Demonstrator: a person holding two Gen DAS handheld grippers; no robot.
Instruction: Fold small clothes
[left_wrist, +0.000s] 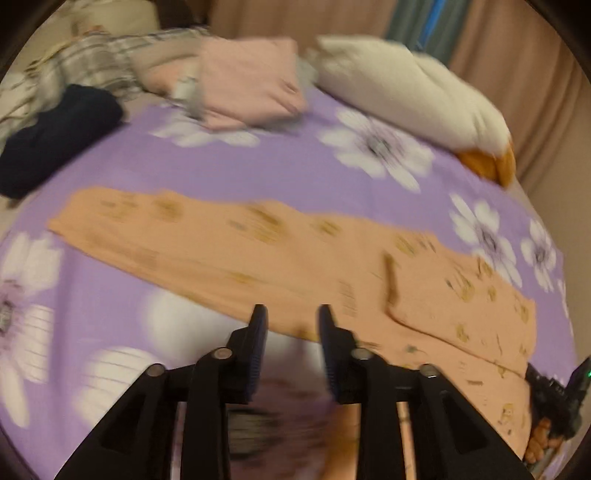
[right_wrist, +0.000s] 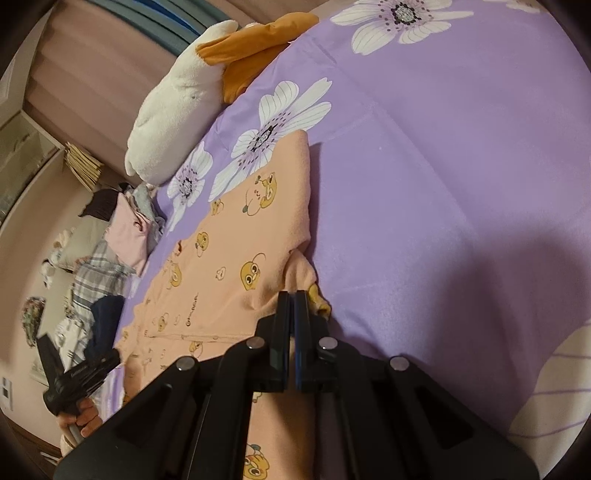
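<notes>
Right gripper (right_wrist: 294, 306) pinched peach cartoon-print cotton garment (right_wrist: 229, 266) at lower-centre edge, ready for fold; left gripper (left_wrist: 290, 325) hovered open, empty.

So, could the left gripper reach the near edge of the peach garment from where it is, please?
Probably yes: the left gripper is open, just before the peach garment, with only bare purple sheet between.

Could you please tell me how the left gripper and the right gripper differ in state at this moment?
The left gripper is open with a clear gap between its fingers and holds nothing; the right gripper is shut on a bunched edge of the peach garment. The left gripper sits at the garment's near edge, while the right gripper pinches its side edge. Both are black, two-fingered and over the purple floral sheet.
</notes>
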